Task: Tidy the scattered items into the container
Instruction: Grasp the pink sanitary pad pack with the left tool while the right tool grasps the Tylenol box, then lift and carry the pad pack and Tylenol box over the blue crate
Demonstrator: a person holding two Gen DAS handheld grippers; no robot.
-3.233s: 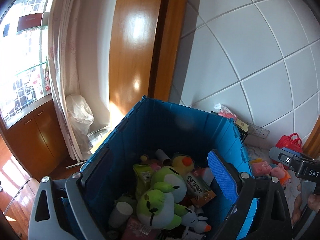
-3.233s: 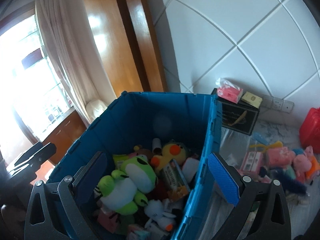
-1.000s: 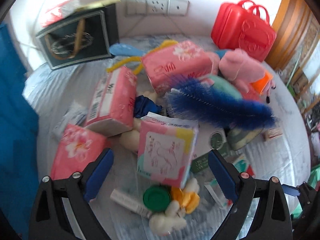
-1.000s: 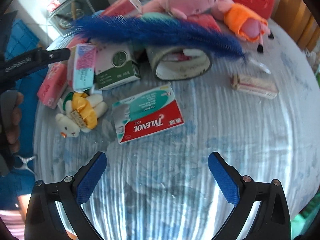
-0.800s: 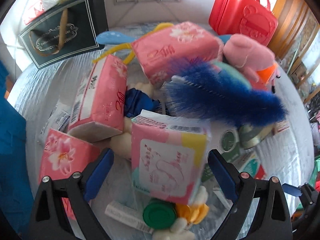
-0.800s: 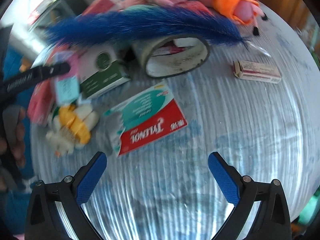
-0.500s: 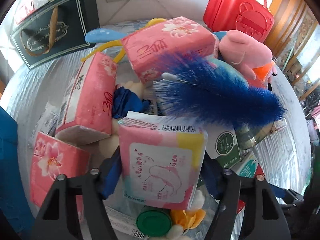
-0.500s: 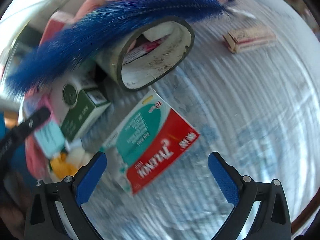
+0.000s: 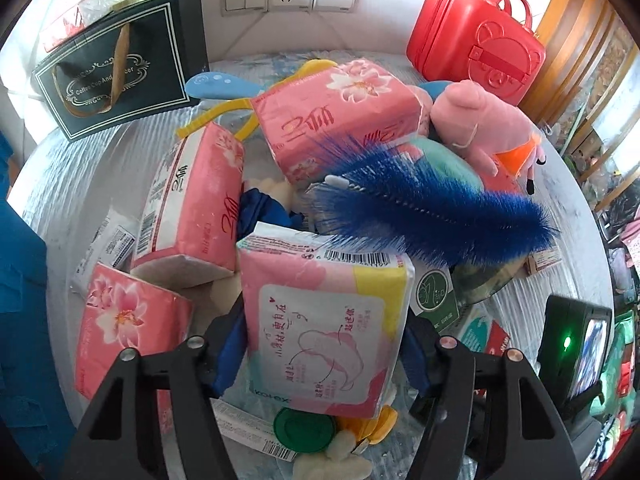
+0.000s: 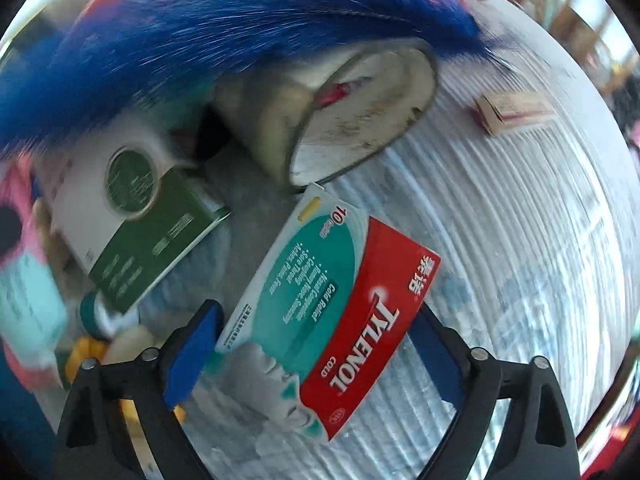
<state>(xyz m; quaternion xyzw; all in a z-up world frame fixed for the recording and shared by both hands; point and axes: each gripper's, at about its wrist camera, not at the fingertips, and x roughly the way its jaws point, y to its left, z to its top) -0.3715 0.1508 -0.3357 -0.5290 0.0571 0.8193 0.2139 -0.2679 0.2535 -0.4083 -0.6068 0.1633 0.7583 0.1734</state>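
Observation:
In the left wrist view a pink, white and yellow soft pack stands among the pile on the white table. My left gripper is closing, and its blue pads press on both sides of the pack. In the right wrist view a teal and red Tylenol box lies flat on the table. My right gripper straddles the box with its jaws closing, the pads just outside the box's edges. The blue crate shows only as a wall at the far left.
Around the pack lie three pink tissue packs, a blue fluffy brush, a pink plush pig, a green and white box and a tape roll. A red case and a black gift bag stand at the wall.
The left jaws have closed from wide open onto the pink pack. The right gripper has dropped and rolled toward the Tylenol box, which now lies between its narrowing fingers.

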